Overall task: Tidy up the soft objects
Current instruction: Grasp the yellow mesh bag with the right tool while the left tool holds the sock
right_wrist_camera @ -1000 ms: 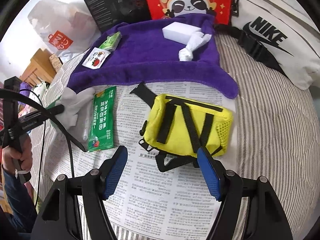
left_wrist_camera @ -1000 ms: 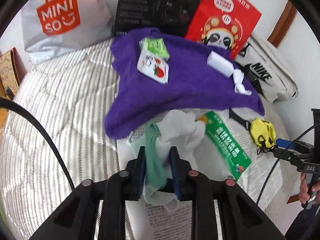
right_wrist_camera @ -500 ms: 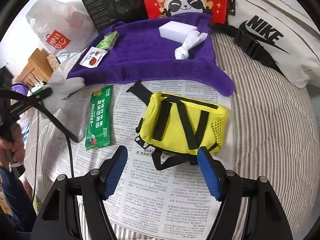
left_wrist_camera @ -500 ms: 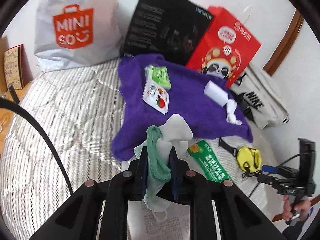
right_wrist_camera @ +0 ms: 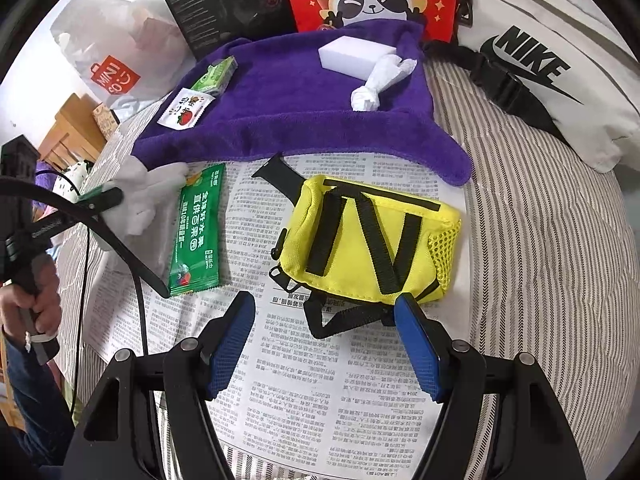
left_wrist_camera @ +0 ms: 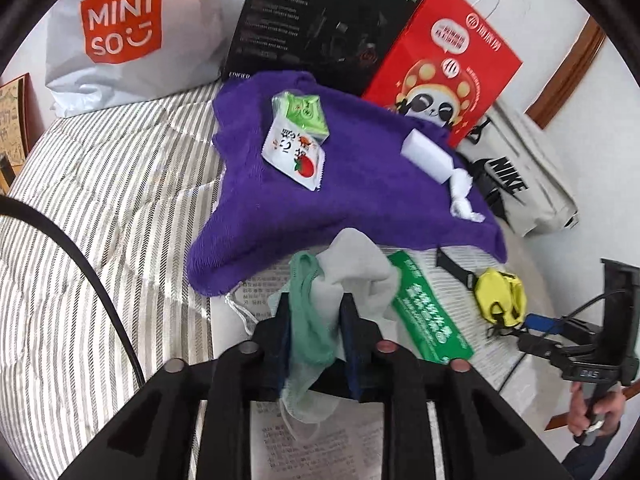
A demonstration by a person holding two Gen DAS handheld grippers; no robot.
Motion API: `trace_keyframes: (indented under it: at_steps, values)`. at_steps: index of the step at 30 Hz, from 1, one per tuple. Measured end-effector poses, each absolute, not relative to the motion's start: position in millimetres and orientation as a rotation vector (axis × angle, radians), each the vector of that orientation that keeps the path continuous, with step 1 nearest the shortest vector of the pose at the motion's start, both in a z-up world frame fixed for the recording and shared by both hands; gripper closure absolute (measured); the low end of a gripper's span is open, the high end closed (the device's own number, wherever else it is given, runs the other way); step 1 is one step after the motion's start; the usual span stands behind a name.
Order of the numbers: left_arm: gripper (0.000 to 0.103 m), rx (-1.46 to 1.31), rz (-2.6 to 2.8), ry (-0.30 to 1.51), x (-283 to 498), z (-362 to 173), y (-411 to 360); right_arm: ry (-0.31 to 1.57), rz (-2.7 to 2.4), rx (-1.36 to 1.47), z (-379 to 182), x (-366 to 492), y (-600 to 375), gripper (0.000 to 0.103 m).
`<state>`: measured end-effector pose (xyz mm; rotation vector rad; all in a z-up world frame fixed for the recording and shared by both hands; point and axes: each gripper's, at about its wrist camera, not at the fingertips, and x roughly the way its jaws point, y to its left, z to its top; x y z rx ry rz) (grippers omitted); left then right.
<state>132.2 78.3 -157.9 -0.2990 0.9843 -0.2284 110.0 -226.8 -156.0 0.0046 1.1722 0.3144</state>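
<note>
Left wrist view: my left gripper (left_wrist_camera: 316, 336) has just been opening, the sock bundle (left_wrist_camera: 340, 280) between its jaws, grey and mint knit, limp, over newspaper (left_wrist_camera: 256, 300) beside the purple towel (left_wrist_camera: 360, 200); I'd carry it onto the fuzzy towel before letting go. Right wrist view: my right gripper (right_wrist_camera: 324, 336) stands apart, empty, near the yellow nylon pouch (right_wrist_camera: 368, 240); boxy, webbing-strapped.
</note>
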Motion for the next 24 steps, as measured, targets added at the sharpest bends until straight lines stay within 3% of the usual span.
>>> trace_keyframes:
  at_steps: [2, 6, 7, 8, 10, 18, 24]
  values:
    - [0.063, -0.269, -0.203, 1.000, 139.7, -161.8, 74.7, 1.173, 0.314, 0.006, -155.9, 110.1, -227.0, 0.031]
    - [0.063, -0.226, -0.200, 1.015, 153.3, -165.0, 63.3, 1.176, 0.318, 0.003, -156.7, 109.4, -225.3, 0.031]
    - [0.067, -0.198, -0.198, 1.022, 155.7, -166.0, 58.5, 1.176, 0.318, 0.001, -156.9, 109.2, -224.9, 0.031]
    - [0.082, -0.167, -0.197, 1.027, 157.0, -165.9, 54.4, 1.177, 0.319, -0.001, -157.2, 109.3, -224.8, 0.031]
    - [0.088, -0.143, -0.203, 1.008, 155.5, -160.1, 50.2, 1.178, 0.318, -0.001, -157.6, 109.5, -225.4, 0.031]
    - [0.089, -0.346, -0.323, 0.861, 135.1, -113.6, 75.6, 1.179, 0.317, 0.002, -157.7, 110.1, -227.6, 0.031]
    - [0.089, -0.342, -0.325, 0.815, 123.6, -91.4, 80.4, 1.172, 0.325, -0.005, -156.4, 107.4, -226.0, 0.031]
